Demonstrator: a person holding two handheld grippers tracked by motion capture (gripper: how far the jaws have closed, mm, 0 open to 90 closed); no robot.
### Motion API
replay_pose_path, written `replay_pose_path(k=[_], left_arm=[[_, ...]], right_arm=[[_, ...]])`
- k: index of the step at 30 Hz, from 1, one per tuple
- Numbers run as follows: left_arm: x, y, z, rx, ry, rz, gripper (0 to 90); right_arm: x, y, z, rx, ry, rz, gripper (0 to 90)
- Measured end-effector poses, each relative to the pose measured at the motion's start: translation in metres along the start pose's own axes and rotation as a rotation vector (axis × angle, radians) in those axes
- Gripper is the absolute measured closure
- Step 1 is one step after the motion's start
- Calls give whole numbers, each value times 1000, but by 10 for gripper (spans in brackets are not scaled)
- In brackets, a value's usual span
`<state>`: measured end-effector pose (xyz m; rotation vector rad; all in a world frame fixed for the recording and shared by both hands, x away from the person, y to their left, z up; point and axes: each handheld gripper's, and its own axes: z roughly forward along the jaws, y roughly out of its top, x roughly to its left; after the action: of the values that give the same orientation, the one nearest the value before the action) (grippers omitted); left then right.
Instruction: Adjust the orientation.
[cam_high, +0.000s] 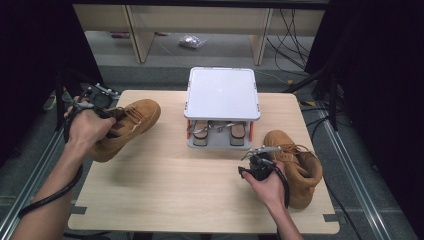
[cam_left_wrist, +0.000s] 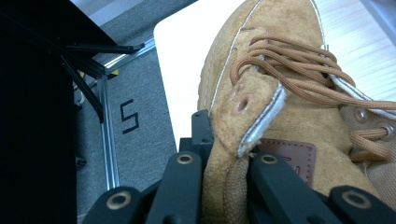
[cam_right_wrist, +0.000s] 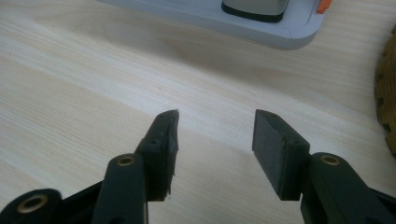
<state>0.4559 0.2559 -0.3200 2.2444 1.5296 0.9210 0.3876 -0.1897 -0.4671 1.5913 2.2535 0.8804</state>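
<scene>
A pale wood-grain bench (cam_high: 175, 185) with rounded corners carries everything. At its far middle stands a grey plastic shoe rack (cam_high: 222, 95) with a flat square top on orange posts; what appears to be a pair of sandals (cam_high: 219, 132) is tucked on its lower shelf, though the detail is too small to be sure. At the left, a tan suede boot (cam_high: 127, 127) is held tilted over the bench edge, toe toward the rack. In the left gripper view its nap, white stitching, flat brown laces, metal eyelets and a brown leather tab are seen. The left gripper (cam_high: 100, 102) is clamped on the boot's collar edge, the black jaws pressed against the suede from both sides. A second, matching boot (cam_high: 295, 167) stands upright near the right edge. Just beside it the right gripper (cam_high: 255, 167) is held low over bare wood, its jaws apart with nothing between the ribbed pads (cam_right_wrist: 266, 149).
</scene>
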Motion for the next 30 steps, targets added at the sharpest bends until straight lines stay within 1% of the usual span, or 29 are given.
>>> replay_pose_path(k=[1, 2, 6, 8, 9, 10, 11, 12, 15, 16, 17, 18, 19, 20, 22, 24, 26, 27, 29, 30], left_arm=[[0, 1, 0, -5, 5, -2, 847], [-1, 3, -1, -4, 9, 6, 847], [0, 8, -3, 6, 10, 2, 847], [1, 11, -3, 2, 3, 1, 847], [1, 12, -3, -1, 2, 3, 847], [1, 14, -3, -2, 1, 4, 847], [0, 15, -3, -2, 6, 7, 847], [-1, 17, -2, -3, 6, 14, 846], [-2, 22, -2, -3, 2, 29, 846], [-3, 24, -3, 3, 5, 30, 847], [-3, 25, -2, -7, 7, 32, 846], [-4, 26, -3, -13, -2, 31, 846], [-4, 28, -3, -9, 1, 33, 847], [-5, 29, -3, -15, -3, 32, 846], [-5, 31, -4, -17, -2, 31, 847], [-6, 34, -4, -18, -1, 32, 846], [-7, 36, -5, -27, -3, 30, 846], [-7, 37, -6, -18, 0, 33, 846], [-7, 39, -7, -31, -4, 27, 846], [-7, 40, -8, -31, -4, 30, 846]], right_arm=[[-1, 1, 1, 2, -12, -13, 511], [-2, 1, 2, 4, -16, -21, 510], [-1, 2, 1, 0, -18, -23, 510], [2, 3, 1, 3, -4, -2, 511], [-1, 4, 2, -10, -9, -33, 510], [1, 3, 2, 3, -20, -19, 511], [3, 4, 1, 9, -20, 10, 510], [0, 4, 2, -2, -22, -22, 510], [0, 4, 2, 0, -21, -19, 510], [0, 5, 2, 0, -21, -20, 510], [0, 5, 2, -1, -21, -21, 510], [0, 5, 2, -2, -22, -22, 510], [2, 5, 1, -3, -5, -5, 510], [-1, 5, 1, -8, 3, -20, 510], [-1, 5, 1, -6, 0, -18, 510], [-1, 5, -1, -1, -14, -13, 510], [-1, 6, -2, -6, -8, -7, 509], [-1, 6, -2, -7, -8, -6, 510], [-1, 5, -1, -7, -8, -11, 509], [-1, 5, -1, -9, -5, -22, 509]])
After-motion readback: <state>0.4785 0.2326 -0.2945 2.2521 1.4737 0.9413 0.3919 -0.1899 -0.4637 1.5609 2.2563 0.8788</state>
